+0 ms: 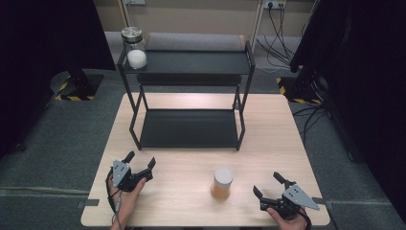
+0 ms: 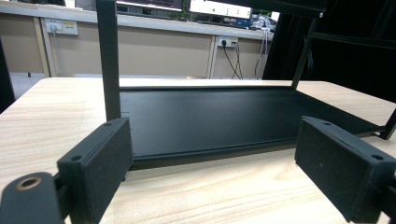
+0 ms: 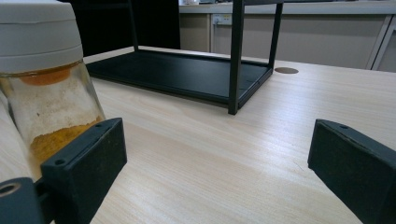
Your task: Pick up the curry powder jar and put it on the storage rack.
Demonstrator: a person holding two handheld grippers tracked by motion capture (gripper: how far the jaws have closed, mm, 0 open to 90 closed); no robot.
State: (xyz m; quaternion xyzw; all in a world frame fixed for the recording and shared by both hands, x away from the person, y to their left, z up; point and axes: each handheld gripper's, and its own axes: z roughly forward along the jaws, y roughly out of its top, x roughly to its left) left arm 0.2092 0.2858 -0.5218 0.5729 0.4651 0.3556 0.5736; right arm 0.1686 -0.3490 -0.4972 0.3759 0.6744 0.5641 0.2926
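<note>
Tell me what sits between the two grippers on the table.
In the high view, a white-lidded jar of orange powder stands on the table between the left gripper and right gripper, nearer the right.

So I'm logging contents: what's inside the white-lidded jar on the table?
The jar holds orange-yellow powder at its bottom, with dusty residue up the glass. The white lid hides the top.

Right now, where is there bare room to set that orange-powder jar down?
The lower shelf is bare end to end. The top shelf is free right of the white-filled jar. Table right of the rack is open; tightest between the orange-powder jar and right tool.
</note>
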